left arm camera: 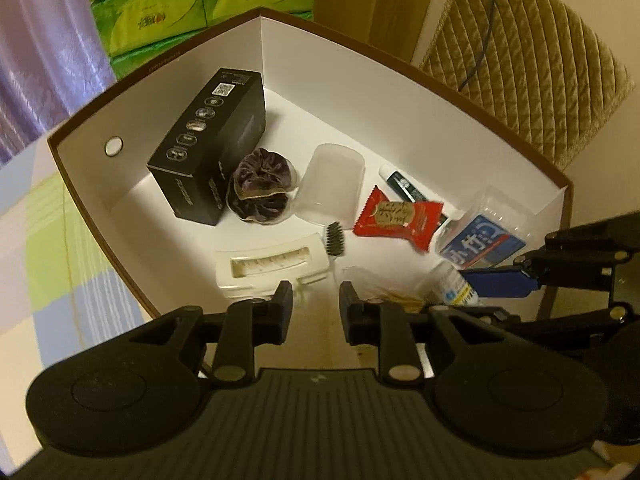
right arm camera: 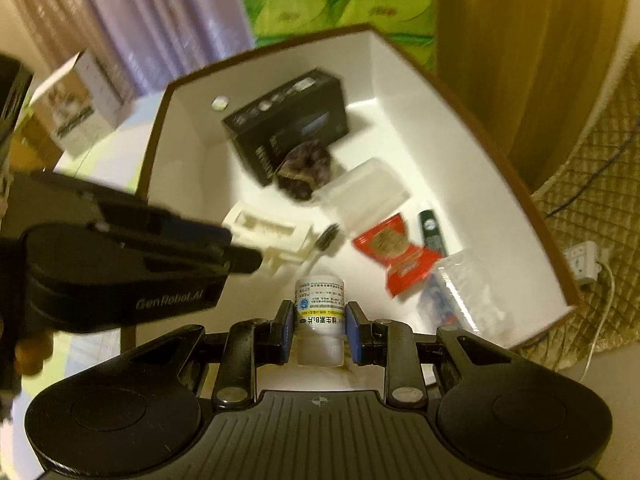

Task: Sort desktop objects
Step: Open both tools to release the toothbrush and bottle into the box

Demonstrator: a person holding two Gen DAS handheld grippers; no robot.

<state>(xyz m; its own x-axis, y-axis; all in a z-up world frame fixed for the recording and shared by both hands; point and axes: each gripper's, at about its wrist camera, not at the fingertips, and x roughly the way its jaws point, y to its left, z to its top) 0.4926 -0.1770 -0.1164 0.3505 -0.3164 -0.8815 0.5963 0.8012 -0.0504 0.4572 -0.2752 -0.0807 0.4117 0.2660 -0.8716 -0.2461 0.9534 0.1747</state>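
White pill bottle [right arm camera: 320, 312] clamped in our right hand-held gripper [right arm camera: 319, 330] above the storage box [right arm camera: 472, 128]; we judge lowering and releasing comes next, while the left hand-held gripper [left arm camera: 316, 306] hangs half-open, empty.

My right gripper [right arm camera: 316, 330] has matt black plastic arms around a translucent plastic bottle [right arm camera: 320, 312] with a glossy paper label; the box [left arm camera: 340, 60] looks smooth white card; the red packet [left arm camera: 400, 216] shiny.
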